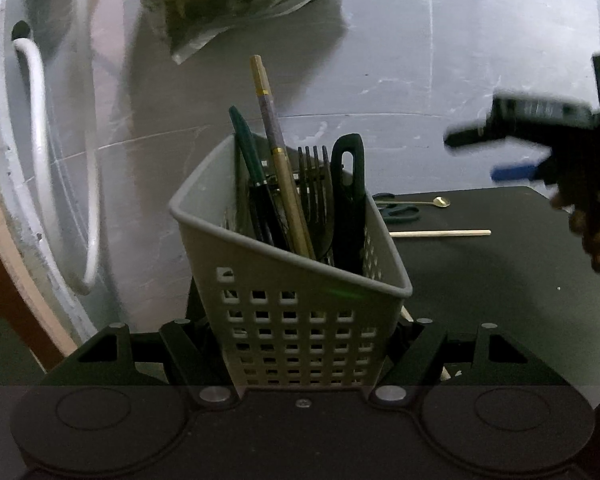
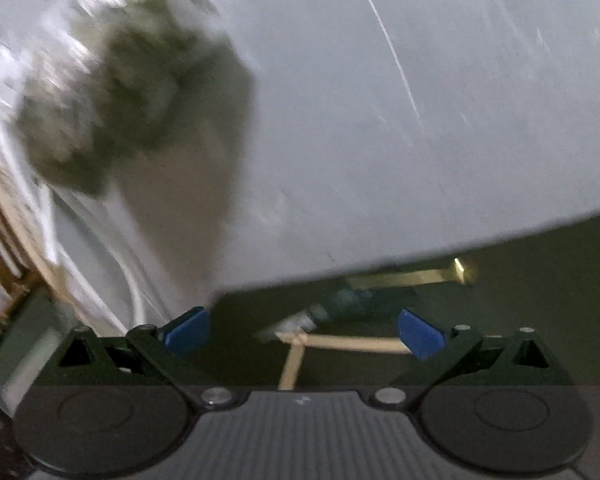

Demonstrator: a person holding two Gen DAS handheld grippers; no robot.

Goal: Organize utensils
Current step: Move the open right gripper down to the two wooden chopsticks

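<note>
No readable writing; left hand-held gripper (image 1: 300, 356) clamps the utensil basket (image 1: 296, 300), right hand-held gripper (image 2: 304, 332) spread apart, empty

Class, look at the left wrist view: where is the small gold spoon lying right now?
The gold spoon lies on the black table, right of the grey utensil basket, just behind the green-handled scissors and the wooden chopstick.

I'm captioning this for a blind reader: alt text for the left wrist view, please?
The left gripper clamps a grey perforated basket holding pens, a fork and a black utensil; behind it, a gold spoon and a chopstick lie on the black table.
</note>
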